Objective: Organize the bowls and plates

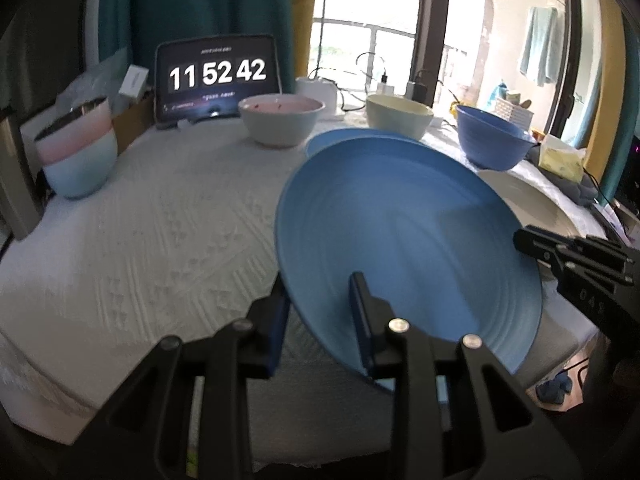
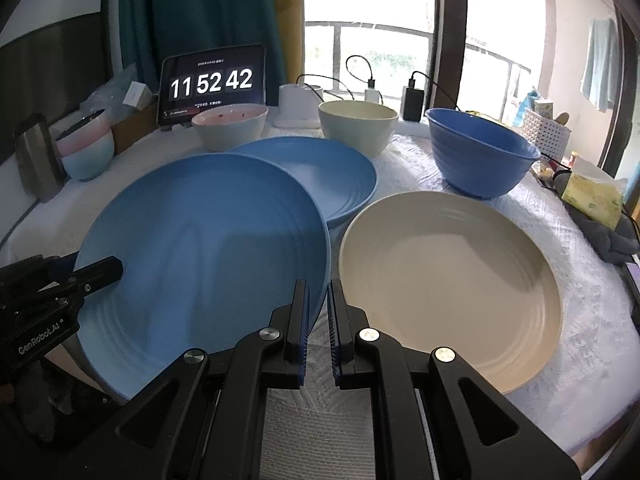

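Observation:
My left gripper is shut on the near rim of a large blue plate, held tilted above the table; it also shows in the right wrist view, with the left gripper at its left edge. A second blue plate lies behind it. A cream plate lies flat at the right. My right gripper is nearly closed and empty, between the held blue plate and the cream plate. Bowls stand at the back: pink-lined, cream, blue, and stacked pink and pale blue bowls.
A white textured cloth covers the table. A tablet clock stands at the back, with chargers and cables beside it. A white basket and a yellow tissue pack sit at the right edge.

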Available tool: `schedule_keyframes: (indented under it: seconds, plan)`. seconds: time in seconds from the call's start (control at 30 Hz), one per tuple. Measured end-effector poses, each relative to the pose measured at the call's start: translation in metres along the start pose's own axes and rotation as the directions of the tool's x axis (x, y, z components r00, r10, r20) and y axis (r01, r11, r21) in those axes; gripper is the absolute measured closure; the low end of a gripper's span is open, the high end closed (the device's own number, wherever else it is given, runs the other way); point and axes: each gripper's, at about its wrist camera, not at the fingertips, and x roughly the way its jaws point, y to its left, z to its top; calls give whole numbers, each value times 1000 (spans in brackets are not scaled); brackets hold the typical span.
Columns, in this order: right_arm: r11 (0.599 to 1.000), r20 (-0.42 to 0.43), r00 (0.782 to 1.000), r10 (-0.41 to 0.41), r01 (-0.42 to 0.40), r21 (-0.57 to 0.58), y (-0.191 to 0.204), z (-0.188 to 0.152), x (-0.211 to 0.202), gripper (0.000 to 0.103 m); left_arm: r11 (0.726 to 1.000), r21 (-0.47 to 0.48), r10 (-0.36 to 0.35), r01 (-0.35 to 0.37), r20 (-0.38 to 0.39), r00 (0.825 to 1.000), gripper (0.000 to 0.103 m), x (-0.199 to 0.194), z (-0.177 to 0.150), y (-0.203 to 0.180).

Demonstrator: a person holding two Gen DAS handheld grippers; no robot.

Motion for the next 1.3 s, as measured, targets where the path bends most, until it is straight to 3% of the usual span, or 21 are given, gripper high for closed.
schedule_keyframes:
  seconds: [0.5, 1.3]
  plan:
    - [998, 66, 997, -30, 27, 49, -21, 2, -19, 93, 997, 79, -28, 24, 50, 998, 72, -6, 16, -25]
    - [981, 118, 986, -119, 98, 168, -84, -9, -39, 93, 976, 191, -118, 106, 54, 991, 72, 7, 41, -92]
